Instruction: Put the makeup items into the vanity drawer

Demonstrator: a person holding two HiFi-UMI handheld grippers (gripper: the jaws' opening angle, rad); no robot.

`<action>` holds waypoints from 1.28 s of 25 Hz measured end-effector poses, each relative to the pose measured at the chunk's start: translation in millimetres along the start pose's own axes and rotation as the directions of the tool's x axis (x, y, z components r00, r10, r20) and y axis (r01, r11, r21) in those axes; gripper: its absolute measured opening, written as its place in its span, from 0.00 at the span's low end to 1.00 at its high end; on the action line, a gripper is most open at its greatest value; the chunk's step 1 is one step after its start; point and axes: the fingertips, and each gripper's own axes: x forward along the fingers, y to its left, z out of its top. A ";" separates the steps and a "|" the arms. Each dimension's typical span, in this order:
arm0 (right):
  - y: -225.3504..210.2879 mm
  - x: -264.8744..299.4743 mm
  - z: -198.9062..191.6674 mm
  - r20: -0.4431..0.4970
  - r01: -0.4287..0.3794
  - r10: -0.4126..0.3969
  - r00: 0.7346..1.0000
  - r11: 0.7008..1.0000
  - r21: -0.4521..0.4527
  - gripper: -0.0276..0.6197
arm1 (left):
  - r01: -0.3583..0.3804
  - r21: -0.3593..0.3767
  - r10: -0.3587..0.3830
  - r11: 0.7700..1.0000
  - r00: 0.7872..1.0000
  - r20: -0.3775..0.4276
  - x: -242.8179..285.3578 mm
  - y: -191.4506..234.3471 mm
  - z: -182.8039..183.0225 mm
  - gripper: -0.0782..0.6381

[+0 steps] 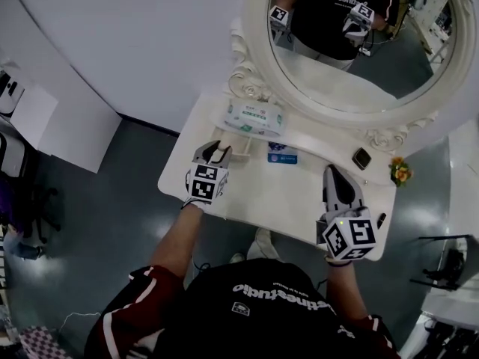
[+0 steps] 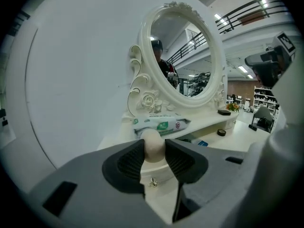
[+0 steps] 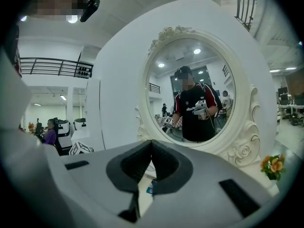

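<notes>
White surface (image 1: 262,197) of a vanity, with oval mirror (image 1: 352,81) in a carved cream frame at the back. On the raised ledge under the mirror, from the left: pack of wipes (image 1: 255,118) with green print, lying flat; small black case (image 1: 361,158); little bunch of orange flowers (image 1: 400,171) at the far right end. Just in front of the ledge, flat blue packet (image 1: 282,154) on the surface, well apart from a small dark item (image 1: 382,220) near the right edge. Left claw (image 1: 217,154) over the back left part of the surface, just in front of the wipes, pinching a beige egg-shaped sponge (image 2: 152,137): ribbed pads pressed on both its sides, rounded top standing out above them. Below the sponge, in the left gripper view, a white front with a bow-shaped metal pull (image 2: 153,182); drawer or not, cannot tell. Right claw (image 1: 331,176) over the front right part, pointing toward the mirror, pressed together, nothing between the pads. Both claws well apart from each other.
</notes>
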 end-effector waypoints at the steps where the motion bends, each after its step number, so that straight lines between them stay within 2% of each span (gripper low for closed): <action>1: -2.9 1.9 -0.8 -0.004 0.001 -0.001 1.000 1.000 0.000 0.05 | -0.004 -0.002 0.004 1.000 1.000 -0.009 4.9 2.2 -3.2 0.30; 6: -13.0 11.1 -6.6 -0.026 0.004 -0.004 1.000 1.000 0.002 0.05 | -0.015 -0.011 0.015 1.000 0.999 -0.050 22.9 9.4 -17.1 0.31; 12: -17.2 20.1 -10.9 -0.040 0.002 -0.001 0.999 1.000 0.007 0.05 | -0.010 -0.024 0.008 1.000 0.999 -0.050 31.5 12.6 -19.1 0.32; 18: -13.8 23.3 -11.8 -0.046 -0.002 0.002 0.999 1.000 0.005 0.05 | -0.003 -0.034 0.001 0.999 0.998 -0.059 32.1 16.0 -23.8 0.39; 26: -4.4 19.5 -9.6 -0.036 -0.006 0.006 0.999 1.000 0.006 0.05 | 0.007 -0.049 -0.008 0.999 1.000 -0.024 16.4 11.0 -17.1 0.39; 32: 13.0 11.3 -2.4 -0.010 -0.019 0.019 1.000 1.000 0.003 0.05 | 0.016 -0.056 -0.014 0.998 0.999 0.031 -10.6 4.4 -2.5 0.39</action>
